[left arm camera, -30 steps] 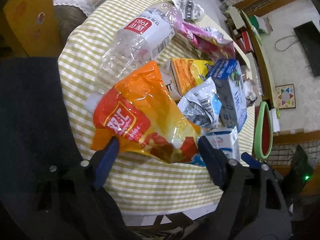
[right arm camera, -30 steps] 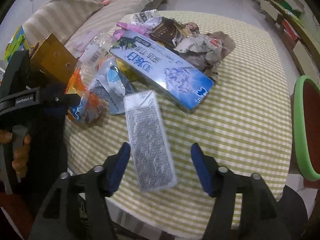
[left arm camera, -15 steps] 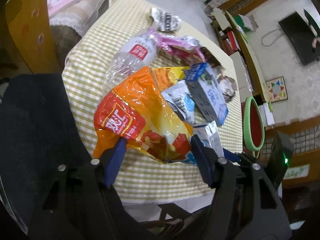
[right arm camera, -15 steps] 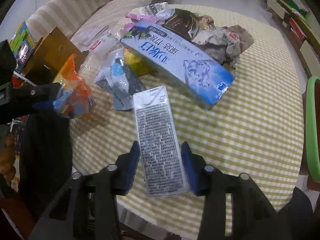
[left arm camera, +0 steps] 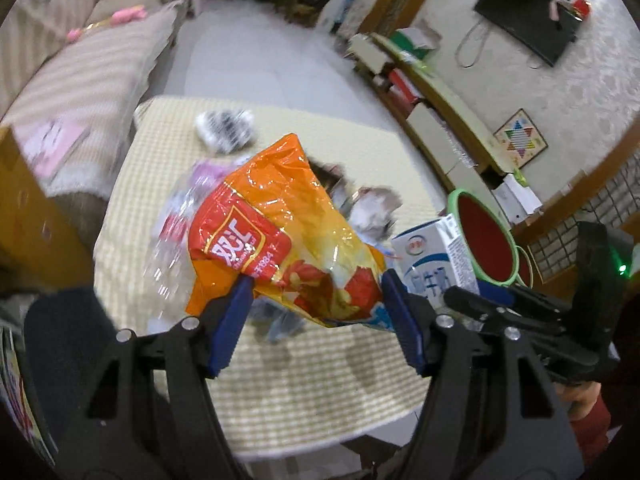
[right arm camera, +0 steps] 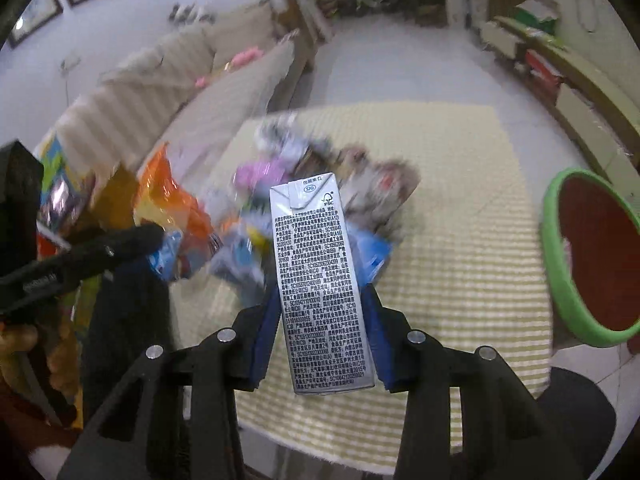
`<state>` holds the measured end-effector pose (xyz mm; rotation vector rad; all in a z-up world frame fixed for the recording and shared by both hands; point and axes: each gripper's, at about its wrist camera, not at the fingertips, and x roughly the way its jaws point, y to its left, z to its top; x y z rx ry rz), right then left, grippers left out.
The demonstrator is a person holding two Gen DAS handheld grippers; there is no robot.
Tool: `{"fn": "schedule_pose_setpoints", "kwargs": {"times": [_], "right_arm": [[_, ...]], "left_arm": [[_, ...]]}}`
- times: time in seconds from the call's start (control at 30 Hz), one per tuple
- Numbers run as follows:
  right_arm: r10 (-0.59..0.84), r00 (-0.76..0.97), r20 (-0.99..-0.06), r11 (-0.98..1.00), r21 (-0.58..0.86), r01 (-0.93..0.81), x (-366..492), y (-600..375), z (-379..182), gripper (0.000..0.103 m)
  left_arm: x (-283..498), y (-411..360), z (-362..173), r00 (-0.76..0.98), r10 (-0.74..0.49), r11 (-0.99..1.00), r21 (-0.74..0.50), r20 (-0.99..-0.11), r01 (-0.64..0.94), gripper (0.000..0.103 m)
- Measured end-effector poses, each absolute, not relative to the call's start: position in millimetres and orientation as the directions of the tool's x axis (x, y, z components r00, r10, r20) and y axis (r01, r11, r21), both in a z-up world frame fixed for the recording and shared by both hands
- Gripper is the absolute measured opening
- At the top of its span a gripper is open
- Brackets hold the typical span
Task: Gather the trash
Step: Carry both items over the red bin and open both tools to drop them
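My left gripper [left arm camera: 316,304] pinches the orange snack bag [left arm camera: 288,236] mid-frame, jaws half spread. My right gripper [right arm camera: 320,320] squeezes the grey milk carton [right arm camera: 320,280], jaws narrow.

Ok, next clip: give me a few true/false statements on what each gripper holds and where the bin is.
1. The left gripper grips an orange snack bag. True.
2. The right gripper is empty. False: it is shut on a grey milk carton.
3. The carton lies flat on the table. False: it is lifted clear of it.
4. A green-rimmed bin stands beside the table. True.
5. The table is bare. False: a pile of wrappers remains.
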<state>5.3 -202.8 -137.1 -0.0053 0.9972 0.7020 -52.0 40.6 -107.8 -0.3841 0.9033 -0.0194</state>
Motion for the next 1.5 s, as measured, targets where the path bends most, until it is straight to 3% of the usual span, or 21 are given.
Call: {"fn": "schedule_pose_setpoints", "kwargs": {"times": [0.47,1.03,1.5], "right_arm": [[0.479,0.533,-0.697,0.875,0.332,-0.351,32.9,-287.9,-107.7,0.04],[0.314,0.678,-0.664,0.924,0.377,-0.058,62.9,-426.3,-108.2,0.04],[0.262,0.682,-0.683,0.885,0.452,0.113,96.6,-522.6,-134.8,0.04]], "left_arm": [[4.8,-14.2,-81.8,0.68,-0.253,0.941,-0.339,-0.688,0.006,0.063],[93.2,-137.1,-89.5,0.585,-0.415,0.91,-0.336,-0.697,0.245,0.063],[157.8,-240.6,-119.5,0.468,-0.518,0.845,-0.345,-0.716,0.408,0.064]]}}
